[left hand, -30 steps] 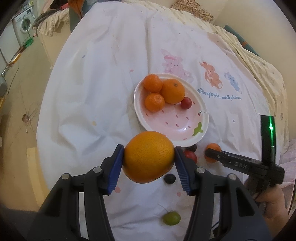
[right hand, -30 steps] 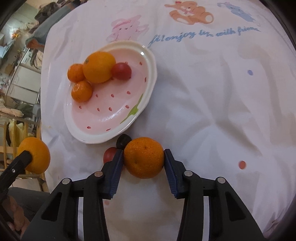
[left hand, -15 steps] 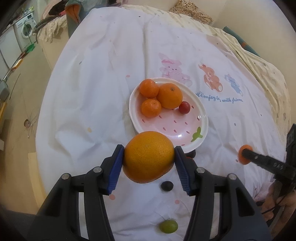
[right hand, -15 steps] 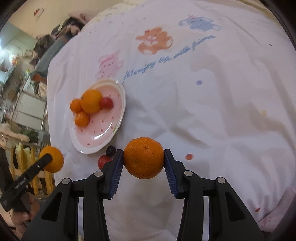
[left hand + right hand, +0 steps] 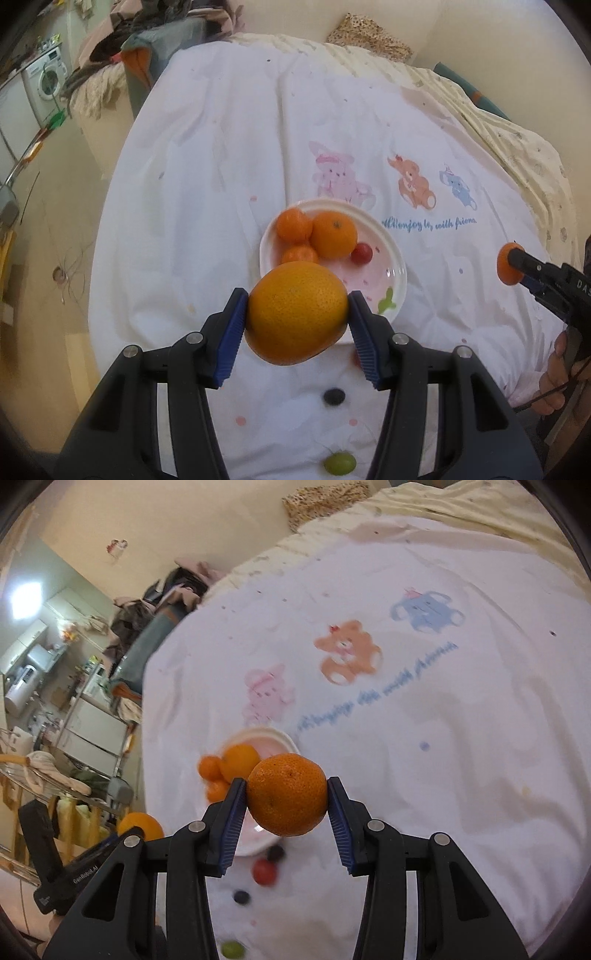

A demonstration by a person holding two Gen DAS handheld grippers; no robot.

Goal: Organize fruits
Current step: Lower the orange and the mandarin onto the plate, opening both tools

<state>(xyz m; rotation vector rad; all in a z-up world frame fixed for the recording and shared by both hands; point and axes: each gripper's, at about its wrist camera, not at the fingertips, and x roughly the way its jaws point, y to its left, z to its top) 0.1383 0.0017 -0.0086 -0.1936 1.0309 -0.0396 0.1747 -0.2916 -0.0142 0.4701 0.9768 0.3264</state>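
With our left gripper (image 5: 297, 319) clamped on a large round yellow-orange orange (image 5: 297, 314) and our right gripper (image 5: 287, 799) clamped on a smaller deep-orange mandarin (image 5: 287, 795), we judge both carries under way, next lowering each onto the bare near-right part of the pink-and-white ceramic plate (image 5: 397, 280).

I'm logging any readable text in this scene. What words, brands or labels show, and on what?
"CenRobot.AI" on the left gripper body, seen from the right wrist view.
"DAS", cut off at the frame edge, on the right gripper body.
Blue script on the white bedsheet ends in "with friends"; its first words are too stylised to read for sure.
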